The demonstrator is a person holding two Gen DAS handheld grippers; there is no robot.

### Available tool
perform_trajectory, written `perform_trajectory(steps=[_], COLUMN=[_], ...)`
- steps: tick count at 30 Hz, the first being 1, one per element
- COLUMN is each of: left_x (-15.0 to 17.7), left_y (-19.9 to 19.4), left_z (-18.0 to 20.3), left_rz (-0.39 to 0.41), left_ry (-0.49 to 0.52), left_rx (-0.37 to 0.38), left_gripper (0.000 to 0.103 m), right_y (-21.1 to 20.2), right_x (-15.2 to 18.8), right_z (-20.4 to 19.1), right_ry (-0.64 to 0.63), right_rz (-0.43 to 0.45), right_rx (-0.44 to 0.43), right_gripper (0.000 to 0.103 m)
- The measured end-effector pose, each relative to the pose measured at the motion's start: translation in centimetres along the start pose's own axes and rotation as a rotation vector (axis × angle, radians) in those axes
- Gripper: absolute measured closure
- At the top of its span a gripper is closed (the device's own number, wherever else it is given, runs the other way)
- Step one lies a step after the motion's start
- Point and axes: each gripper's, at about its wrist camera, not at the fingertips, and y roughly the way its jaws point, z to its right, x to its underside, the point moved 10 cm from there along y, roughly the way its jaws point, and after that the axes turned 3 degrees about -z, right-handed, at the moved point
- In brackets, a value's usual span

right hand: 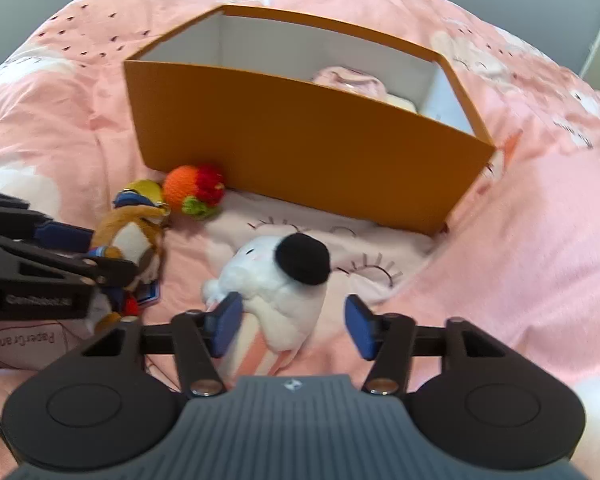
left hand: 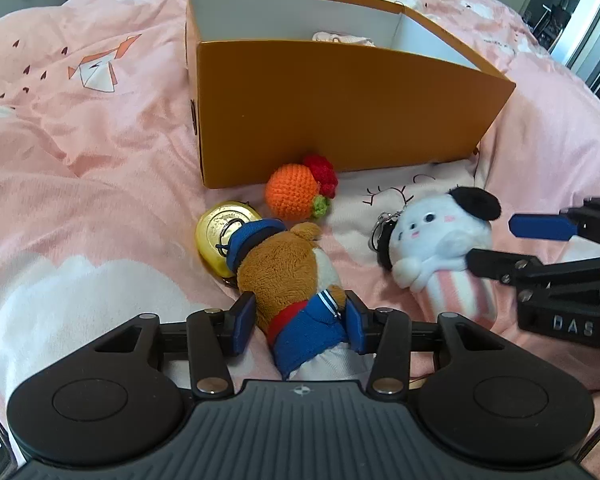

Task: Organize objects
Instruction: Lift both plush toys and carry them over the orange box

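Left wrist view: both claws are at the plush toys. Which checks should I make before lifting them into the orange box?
1. Left claw pads touch both sides of brown bear plush: ok.
2. Right claw closed on white puppy plush: not ok, one pad stands clear.
3. Orange box open on top: ok.
4. Free room beside the pink item inside: ok.
5. Bear plush free of gold can: cannot tell.

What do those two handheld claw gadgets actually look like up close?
Both match. The left gripper and right gripper each have a black ribbed plastic body, two round discs, black linkage bars with silver screws, and two fingers with blue pads. White raised lettering runs along the side of each. A thin dark cable trails beside them.
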Motion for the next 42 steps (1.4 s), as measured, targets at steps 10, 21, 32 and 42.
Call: perform_trajectory(steps=[10, 21, 32, 42], left_x=[0.1, 0.1, 0.2, -1.4], left_y=[0.2, 0.3, 0.8, -3.2], left_z=[-0.2, -0.4, 0.3, 0.0], left_rz=[0.004, 0.003, -0.012, 0.136], left_ry=[-0.017, -0.025, 0.013, -0.070], left_rx=[0.020, 0.031, -0.007, 0.098], left_gripper=[0.050, 0.050, 0.051, 0.060], right_y=[-0.4, 2.2, 3.3, -0.4], right_x=[0.0, 0.3, 0.7, -1.0], right_z=[0.9, -1.1, 0.6, 0.5], right_ry=[0.151, 0.082, 0.125, 0.121], right_rz=[0.001, -0.079, -0.101, 0.023], right_rx=[-0.083, -0.053, -0.055, -0.154], right_gripper=[0.068, 0.034, 0.038, 0.041])
